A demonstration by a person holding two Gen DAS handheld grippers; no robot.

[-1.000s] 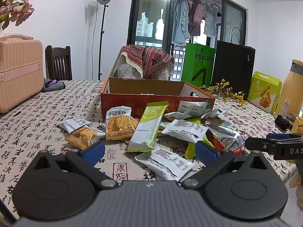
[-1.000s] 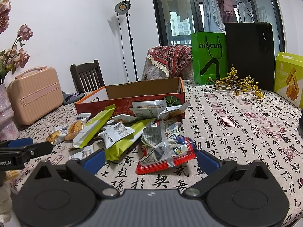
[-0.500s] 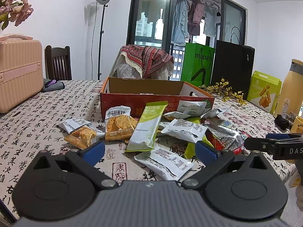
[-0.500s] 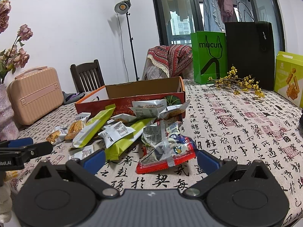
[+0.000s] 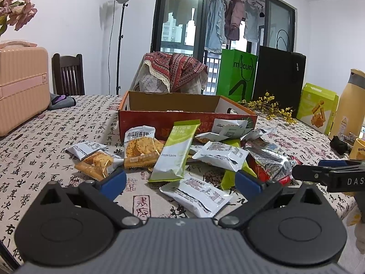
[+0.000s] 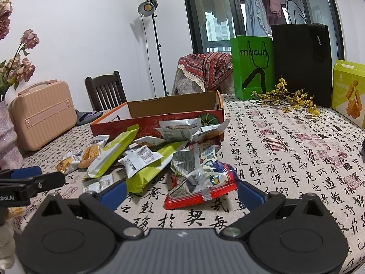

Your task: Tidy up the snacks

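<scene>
Calligraphy-print tablecloth [image 5: 45, 159] covers the table; both grippers hover low at its near edge, facing a snack pile.

Left gripper [image 5: 180, 181]: jaws wide apart, nothing between the blue pads. White wrapper [image 5: 197, 193] lies flat on the cloth in the gap ahead of it. Just beyond: long green-white bar pack [image 5: 175, 150] leaning up on the pile, cracker pack [image 5: 140, 147] to its left, small orange biscuit pack [image 5: 95, 164] further left by the left pad.

Right gripper [image 6: 181, 190]: jaws also spread, holding nothing. Red-edged crinkled pack [image 6: 200, 182] sits on the cloth right between and ahead of the pads, not touching them as far as I can tell. Green pack [image 6: 155, 166] lies to its left, under a small white sachet [image 6: 142, 158].

Each gripper's finger tip shows at the edge of the other's view, well apart.

Behind the pile: open red cardboard box [image 5: 182, 114], shallow, pumpkin print on the front corner. A few packs lean against its front wall. Contents mostly hidden by the wall.

Farther out: green paper bag [image 6: 252, 66], black paper bag [image 6: 301, 61], yellow flower sprig [image 6: 289, 99], pink suitcase [image 6: 43, 114], wooden chair [image 6: 105, 91], light stand [image 6: 150, 45].
</scene>
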